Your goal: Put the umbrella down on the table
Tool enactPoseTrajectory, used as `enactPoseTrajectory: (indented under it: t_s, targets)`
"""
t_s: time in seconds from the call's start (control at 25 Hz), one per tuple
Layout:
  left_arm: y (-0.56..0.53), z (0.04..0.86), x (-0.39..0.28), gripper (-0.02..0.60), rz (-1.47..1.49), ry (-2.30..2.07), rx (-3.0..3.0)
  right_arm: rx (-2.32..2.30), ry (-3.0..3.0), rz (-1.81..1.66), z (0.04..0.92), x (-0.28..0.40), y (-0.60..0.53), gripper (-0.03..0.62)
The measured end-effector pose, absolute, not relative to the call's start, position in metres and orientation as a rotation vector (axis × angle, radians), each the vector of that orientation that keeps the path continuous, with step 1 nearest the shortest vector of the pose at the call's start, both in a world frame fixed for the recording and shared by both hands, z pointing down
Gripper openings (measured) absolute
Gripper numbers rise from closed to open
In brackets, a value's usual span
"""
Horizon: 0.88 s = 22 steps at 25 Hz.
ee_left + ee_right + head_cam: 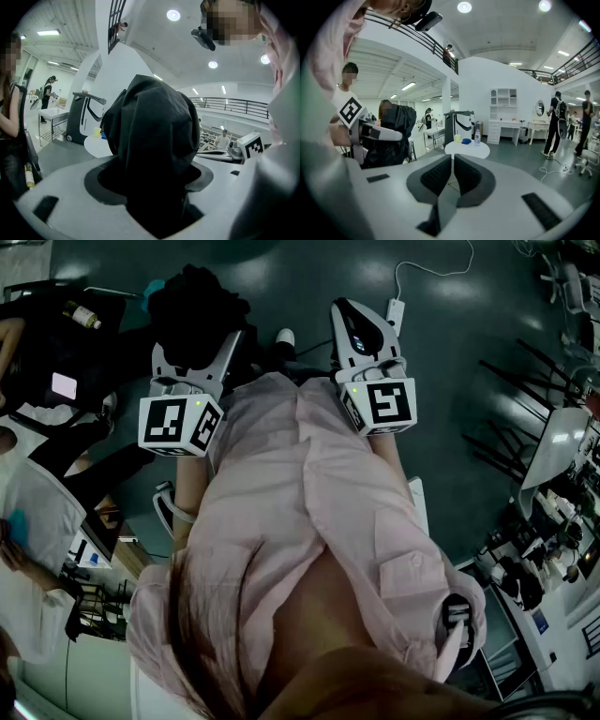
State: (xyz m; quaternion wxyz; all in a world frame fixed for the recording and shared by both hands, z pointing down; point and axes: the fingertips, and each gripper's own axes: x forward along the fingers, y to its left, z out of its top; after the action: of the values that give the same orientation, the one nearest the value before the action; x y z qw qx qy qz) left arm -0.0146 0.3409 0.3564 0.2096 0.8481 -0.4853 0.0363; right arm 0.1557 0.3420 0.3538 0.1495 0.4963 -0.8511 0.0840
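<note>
Umbrella (154,131) in left hand-held gripper (150,183); cup (457,138), bottle (478,136) on table (479,150).

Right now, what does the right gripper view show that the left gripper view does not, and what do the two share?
Only the right gripper view: the right gripper, fingers together with nothing between them; a bottle on the round white table; a white desk at the back; a cable on the floor.
Only the left gripper view: the left gripper closed on the black umbrella, seen close up, and the right gripper's marker cube.
Both: the umbrella, that table and the yellow cup on it.
</note>
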Motion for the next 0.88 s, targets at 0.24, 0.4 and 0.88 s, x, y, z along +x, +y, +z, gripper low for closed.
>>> enactPoseTrajectory:
  t_s: [0.24, 0.4, 0.88]
  targets:
    - [0.332, 0.356, -0.017, 0.334, 0.109, -1.341, 2.371, 1.424, -2.442, 0.239, 0.354, 0.151, 0.333, 0.040]
    - [0.328, 0.356, -0.022, 0.334, 0.105, -1.350, 2.361, 1.403, -2.442, 0.232, 0.355, 0.145, 0.328, 0.040]
    - [0.317, 0.360, -0.044, 0.334, 0.076, -1.364, 2.344, 1.405, -2.456, 0.212, 0.352, 0.126, 0.316, 0.041]
